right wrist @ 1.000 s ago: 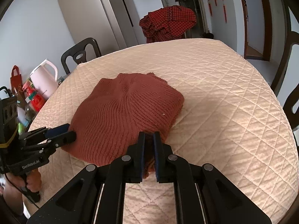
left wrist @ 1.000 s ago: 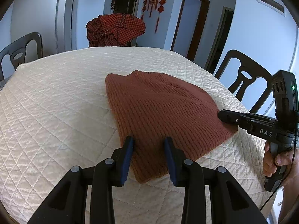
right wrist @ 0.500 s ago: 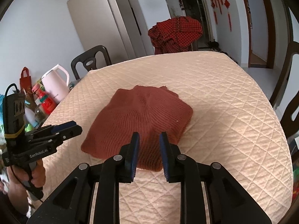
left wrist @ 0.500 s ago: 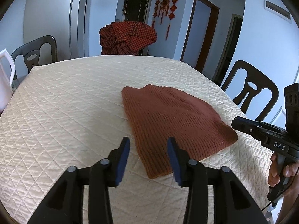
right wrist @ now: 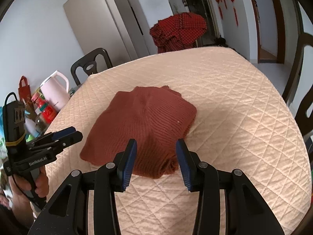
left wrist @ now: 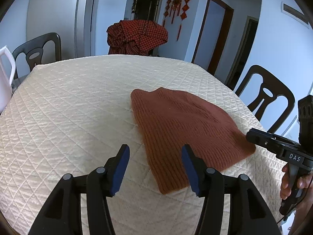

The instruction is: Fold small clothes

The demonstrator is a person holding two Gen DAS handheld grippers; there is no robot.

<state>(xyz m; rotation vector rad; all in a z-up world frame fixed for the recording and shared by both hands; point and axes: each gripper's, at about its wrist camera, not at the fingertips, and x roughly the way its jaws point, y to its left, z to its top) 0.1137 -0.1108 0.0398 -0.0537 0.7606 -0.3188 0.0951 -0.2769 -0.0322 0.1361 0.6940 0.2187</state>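
Observation:
A rust-brown knitted garment (left wrist: 185, 129) lies folded flat on the cream quilted table (left wrist: 78, 107); the right wrist view shows it too (right wrist: 144, 125). My left gripper (left wrist: 155, 152) hovers just short of the garment's near corner, its jaws opening and its pads off the cloth. My right gripper (right wrist: 156, 146) stands above the thick folded edge, jaws opening, pads not pressing the knit. Each gripper also shows from the side in the other view: the right gripper (left wrist: 252, 135) at the garment's right edge, the left gripper (right wrist: 74, 134) at its left edge.
A red checked cloth (left wrist: 137, 35) hangs over a chair beyond the table. Dark chairs (left wrist: 266, 99) stand around it. A pink kettle (right wrist: 55, 94), a red bag and bottles (right wrist: 45, 111) sit left of the table. A hand (right wrist: 23, 188) holds the left gripper's handle.
Both grippers let go of the garment's edges, opened wider and drew back a little. The garment now lies free on the table.

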